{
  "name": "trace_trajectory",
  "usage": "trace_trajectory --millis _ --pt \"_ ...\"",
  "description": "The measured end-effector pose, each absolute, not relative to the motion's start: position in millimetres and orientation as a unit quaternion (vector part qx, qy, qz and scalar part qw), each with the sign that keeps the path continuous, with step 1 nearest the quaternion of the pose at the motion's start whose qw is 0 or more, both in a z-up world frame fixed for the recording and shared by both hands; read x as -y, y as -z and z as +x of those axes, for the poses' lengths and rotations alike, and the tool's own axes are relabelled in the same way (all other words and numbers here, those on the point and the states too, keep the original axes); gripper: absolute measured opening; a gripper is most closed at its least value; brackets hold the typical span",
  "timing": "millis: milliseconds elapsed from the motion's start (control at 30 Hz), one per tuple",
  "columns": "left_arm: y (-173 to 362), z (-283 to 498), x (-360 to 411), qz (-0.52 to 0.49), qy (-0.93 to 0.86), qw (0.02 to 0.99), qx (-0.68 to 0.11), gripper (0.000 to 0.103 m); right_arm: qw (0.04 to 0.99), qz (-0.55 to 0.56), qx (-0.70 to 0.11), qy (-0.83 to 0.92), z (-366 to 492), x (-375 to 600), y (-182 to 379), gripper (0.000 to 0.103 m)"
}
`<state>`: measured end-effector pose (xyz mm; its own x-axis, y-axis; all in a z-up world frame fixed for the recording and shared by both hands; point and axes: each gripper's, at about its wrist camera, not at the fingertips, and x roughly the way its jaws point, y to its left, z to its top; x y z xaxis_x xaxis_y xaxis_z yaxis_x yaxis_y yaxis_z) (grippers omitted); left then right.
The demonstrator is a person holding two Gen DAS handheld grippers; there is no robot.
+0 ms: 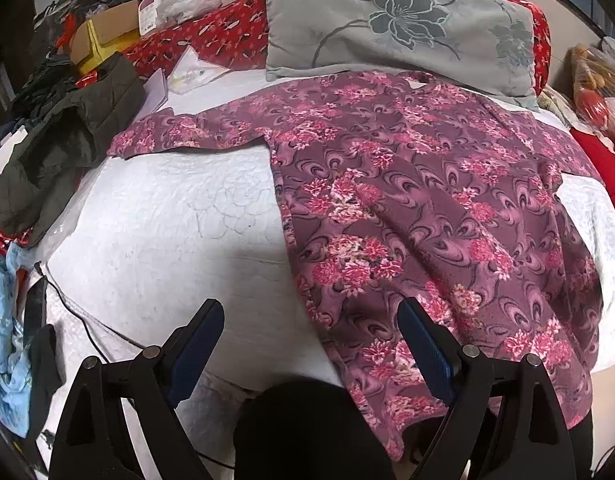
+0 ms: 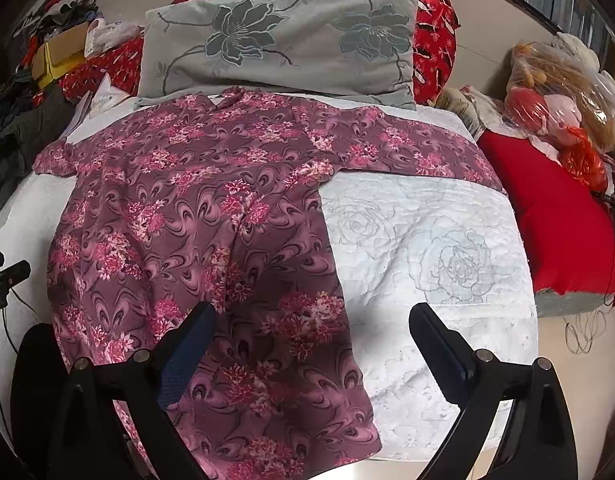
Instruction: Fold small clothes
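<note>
Grippers left (image 1: pixel 309 312) and right (image 2: pixel 311 316) hover, jaws spread wide, above a floral shirt (image 1: pixel 419 208) lying flat on the quilt (image 1: pixel 167 220).

There is one purple floral shirt (image 1: pixel 407 208), spread flat on one white quilted bedcover (image 1: pixel 159 216). At the far end lies one grey pillow (image 1: pixel 387 24) with a flower print, and behind it one red patterned pillow (image 2: pixel 433 32). On the left there is one dark green jacket (image 1: pixel 67 140) and one yellow cardboard box (image 1: pixel 103 36). On the right I count one red cushion (image 2: pixel 555 220) and one plastic bag of toys (image 2: pixel 559 92). Two grippers are visible, the left gripper (image 1: pixel 309 312) and the right gripper (image 2: pixel 311 316), each with two fingers set wide apart.
</note>
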<state>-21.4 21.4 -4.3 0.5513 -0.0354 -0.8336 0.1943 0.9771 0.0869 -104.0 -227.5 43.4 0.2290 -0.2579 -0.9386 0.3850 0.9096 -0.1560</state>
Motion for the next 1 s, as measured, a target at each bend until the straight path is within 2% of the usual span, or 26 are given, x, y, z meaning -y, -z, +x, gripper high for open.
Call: trace_trajectory --millis 1000 --pt "4.3 -25.4 -16.9 0.087 0.076 0.868 -0.483 0.088 0.789 0.083 -0.568 0.22 -112.1 237.2 -51.1 0.097"
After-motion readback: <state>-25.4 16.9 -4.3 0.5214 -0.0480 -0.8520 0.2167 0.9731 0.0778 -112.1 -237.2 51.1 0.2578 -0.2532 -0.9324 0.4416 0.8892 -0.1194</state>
